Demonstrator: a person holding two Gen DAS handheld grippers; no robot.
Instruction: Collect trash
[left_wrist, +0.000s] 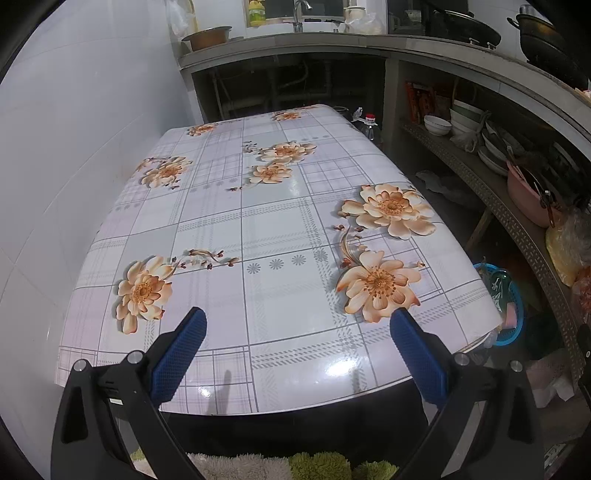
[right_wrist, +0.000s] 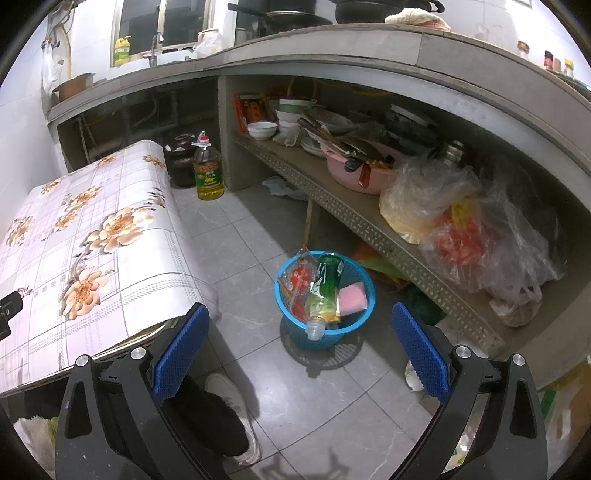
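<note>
2 tongs (left_wrist: 297, 334) (right_wrist: 300, 332) agape, oil bottle (right_wrist: 208, 170) label unreadable, blue bin (right_wrist: 323, 295) full

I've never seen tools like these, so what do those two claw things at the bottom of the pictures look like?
Each hand-held gripper, left and right, looks the same: two black plastic arms with cut-out slots and silver round bolts, each tipped by a flat blue pad with a dimpled, grippy texture. No cables show.

Both views are evenly lit from overhead and mostly sharp. White glare sits on the glossy tablecloth (left_wrist: 343, 365) near its front edge. The basket (right_wrist: 325, 295) casts a soft patterned shadow on the floor. Fisheye bending curves the counter (right_wrist: 332, 55), with black vignetted corners.
</note>
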